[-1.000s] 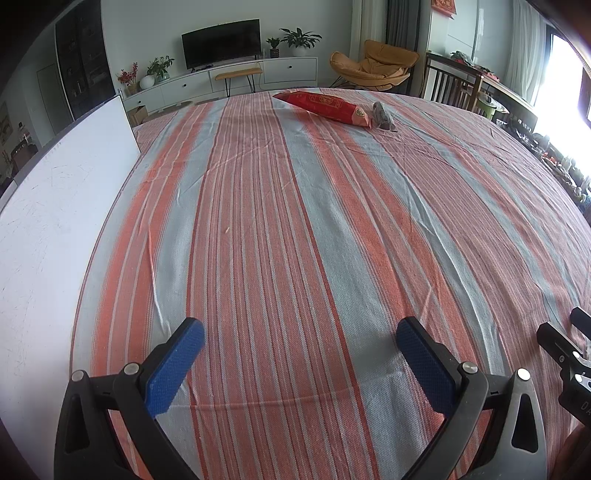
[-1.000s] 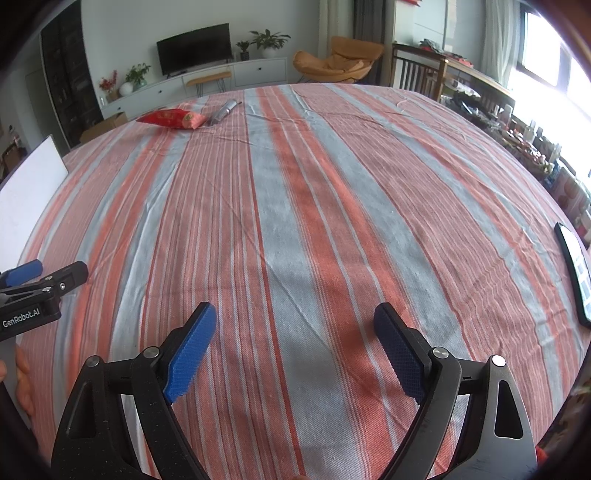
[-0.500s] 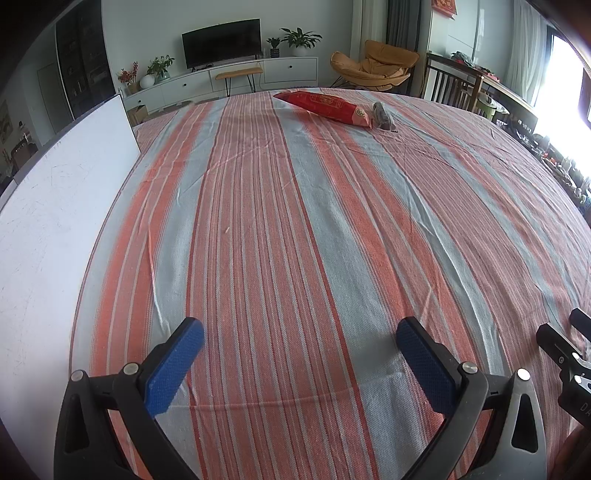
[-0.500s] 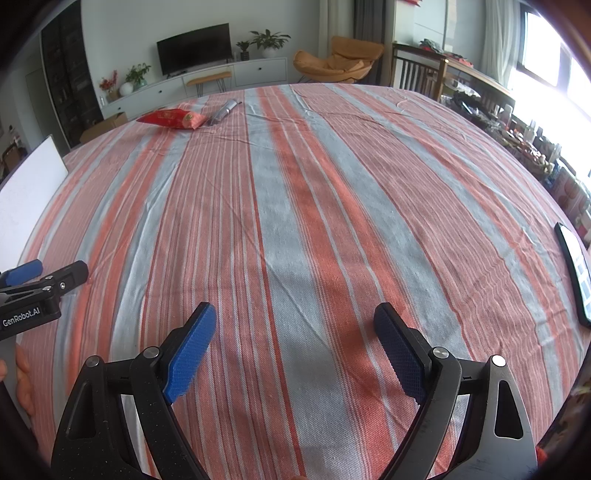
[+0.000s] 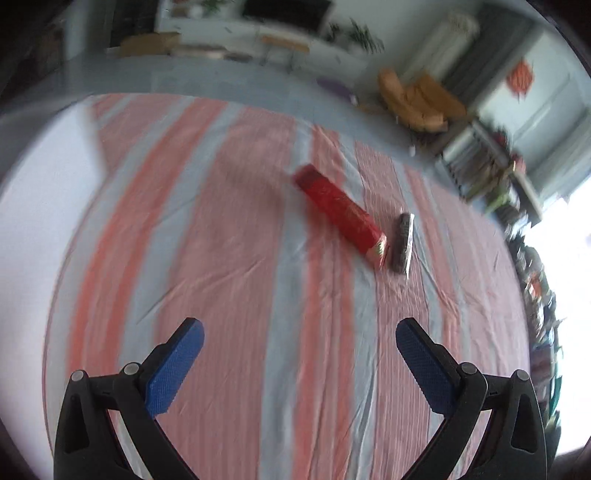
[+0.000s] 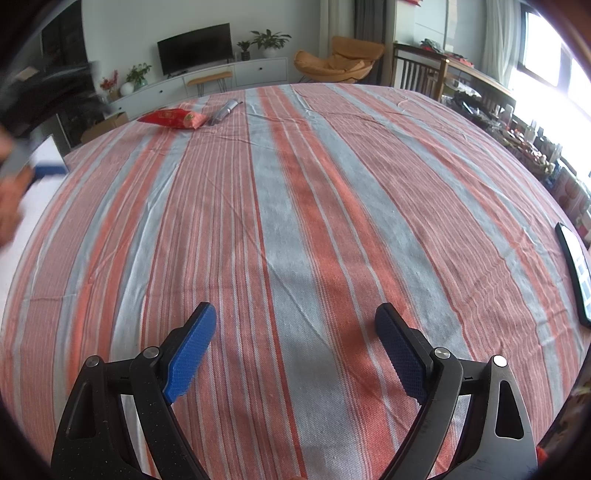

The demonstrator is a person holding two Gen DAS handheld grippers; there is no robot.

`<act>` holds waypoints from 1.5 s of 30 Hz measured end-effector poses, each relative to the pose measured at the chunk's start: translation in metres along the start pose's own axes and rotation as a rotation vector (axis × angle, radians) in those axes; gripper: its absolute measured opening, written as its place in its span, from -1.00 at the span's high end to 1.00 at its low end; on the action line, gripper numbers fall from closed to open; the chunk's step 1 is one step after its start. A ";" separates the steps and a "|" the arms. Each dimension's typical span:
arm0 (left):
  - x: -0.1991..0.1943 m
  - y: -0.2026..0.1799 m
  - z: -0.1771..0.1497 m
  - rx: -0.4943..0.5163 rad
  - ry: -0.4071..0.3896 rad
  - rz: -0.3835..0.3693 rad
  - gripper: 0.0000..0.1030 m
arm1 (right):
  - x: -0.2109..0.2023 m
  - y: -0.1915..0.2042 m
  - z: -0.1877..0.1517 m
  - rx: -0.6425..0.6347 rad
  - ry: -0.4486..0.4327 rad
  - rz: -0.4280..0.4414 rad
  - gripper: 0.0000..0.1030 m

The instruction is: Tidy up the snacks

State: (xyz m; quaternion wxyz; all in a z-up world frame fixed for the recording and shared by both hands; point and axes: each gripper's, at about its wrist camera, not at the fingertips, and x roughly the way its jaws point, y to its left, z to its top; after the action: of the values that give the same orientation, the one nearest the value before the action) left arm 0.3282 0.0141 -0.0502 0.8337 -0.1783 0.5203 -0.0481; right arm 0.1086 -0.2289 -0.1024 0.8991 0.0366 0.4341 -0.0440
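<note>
Left wrist view, blurred and tilted. Left tongs at the bottom edge, blue pads spread wide apart, nothing between them. Ahead, a striped cloth in orange-red and grey over the table. On the far part of the cloth, a long red snack packet lying diagonally, and just beside its near end a smaller dark grey packet with a silvery edge; whether the two touch cannot be told through the blur. No writing legible on either packet. Clear cloth between tongs and snacks, nothing in the way. At left, a white board, cut off by the frame. Beyond the table, smeared shapes only: an orange chair, a white cabinet, cluttered shelves at right.

Right wrist view, sharp. Right tongs low over the near part of the striped cloth, pads parted wide, empty. Far off at upper left, the red snack packet with yellowish print too small to read, and close beside it the grey packet, silvery and slim. At the left edge, a blurred hand with part of the left tool, mostly cut off. At the right edge, a dark tablet or phone on the table, screen lit, half out of frame, text unreadable. In the background, a television on a white cabinet, potted plants, an orange chair, a bright window at right.
</note>
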 end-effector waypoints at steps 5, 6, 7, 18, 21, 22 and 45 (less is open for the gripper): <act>0.051 -0.020 0.047 -0.105 0.006 0.015 -0.99 | 0.000 0.001 0.000 -0.002 0.002 0.003 -0.78; 0.063 -0.022 0.054 -0.147 0.000 0.027 -0.99 | 0.001 0.000 -0.001 -0.002 0.002 0.004 -0.78; 0.072 -0.025 0.058 -0.168 0.000 0.036 -0.99 | 0.000 0.001 -0.001 -0.003 0.002 0.004 -0.79; 0.109 -0.087 0.041 0.282 -0.119 0.274 0.70 | 0.000 0.003 0.000 -0.015 0.010 0.006 -0.84; 0.083 -0.072 0.026 0.311 -0.142 0.258 0.72 | -0.001 0.003 -0.001 -0.015 0.010 0.006 -0.84; 0.066 -0.065 0.017 0.318 -0.158 0.240 0.72 | -0.001 0.003 -0.001 -0.014 0.010 0.006 -0.84; -0.052 0.027 -0.176 0.421 -0.057 0.194 0.22 | -0.001 0.003 -0.001 -0.016 0.010 0.006 -0.84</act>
State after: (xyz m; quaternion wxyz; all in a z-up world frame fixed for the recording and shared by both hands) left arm 0.1460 0.0091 -0.0848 0.8677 0.0492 0.4897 -0.0704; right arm 0.1078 -0.2262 -0.1018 0.8972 0.0311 0.4389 -0.0377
